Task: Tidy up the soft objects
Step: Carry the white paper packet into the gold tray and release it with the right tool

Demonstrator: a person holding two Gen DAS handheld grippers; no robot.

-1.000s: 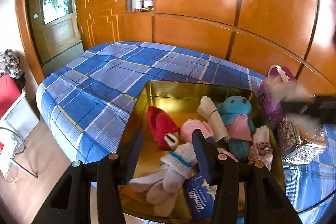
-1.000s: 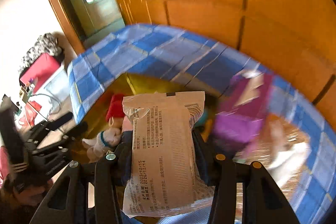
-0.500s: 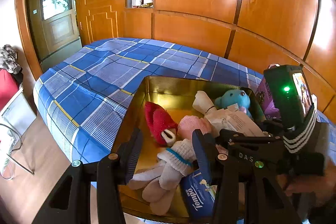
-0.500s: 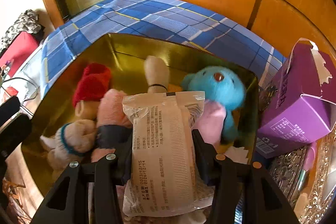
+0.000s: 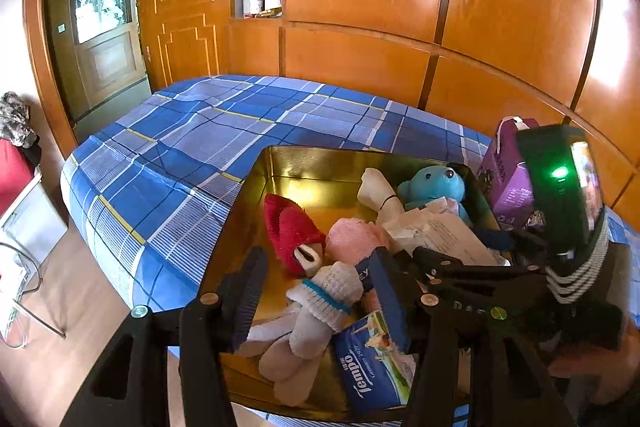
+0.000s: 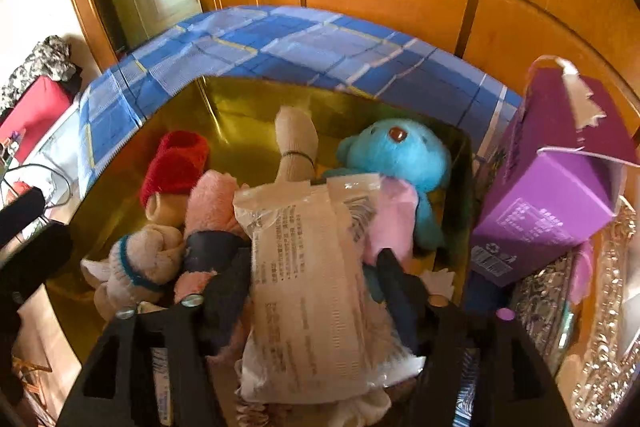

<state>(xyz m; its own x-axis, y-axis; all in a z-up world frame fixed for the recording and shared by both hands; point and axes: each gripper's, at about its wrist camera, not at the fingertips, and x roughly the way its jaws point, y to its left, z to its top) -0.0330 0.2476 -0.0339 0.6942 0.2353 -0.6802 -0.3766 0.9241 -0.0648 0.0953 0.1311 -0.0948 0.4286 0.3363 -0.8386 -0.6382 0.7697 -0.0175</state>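
Room: wood-panelled walls are wrapping around a bed (image 5: pixel 192 147) that is wearing a blue plaid cover.
Tin: a gold tin (image 5: pixel 320 163) is sitting on the bed's near end, serving as the collecting place for the soft things.
Contents: a blue plush bear (image 6: pixel 396 151) is lying at 1 o'clock in the tin in the right wrist view, a red knitted piece (image 6: pixel 176 163) at 10 o'clock, a pink fluffy item (image 6: pixel 212 203) between them, and a white sock bundle (image 5: pixel 320 291) with a teal band toward 7 o'clock.
Right gripper: the right gripper (image 6: pixel 312 283) is clamping a white tissue packet (image 6: pixel 308 267) between its pads and is holding it low over the tin's middle, touching or nearly touching the toys beneath; I judge it is being lowered for release.
Left gripper: the left gripper (image 5: pixel 316 287) is hanging with its jaws spread wide and nothing between them, over the tin's 7 o'clock corner above the sock bundle, probably waiting clear of the drop.
Tempo pack: a blue Tempo tissue pack (image 5: pixel 372 363) is already lying at the tin's near edge.
Beside the tin: a purple carton (image 6: pixel 552 195) is standing at 3 o'clock, just outside the wall.
Risk: the packet may be sliding off the heaped plush once let go.
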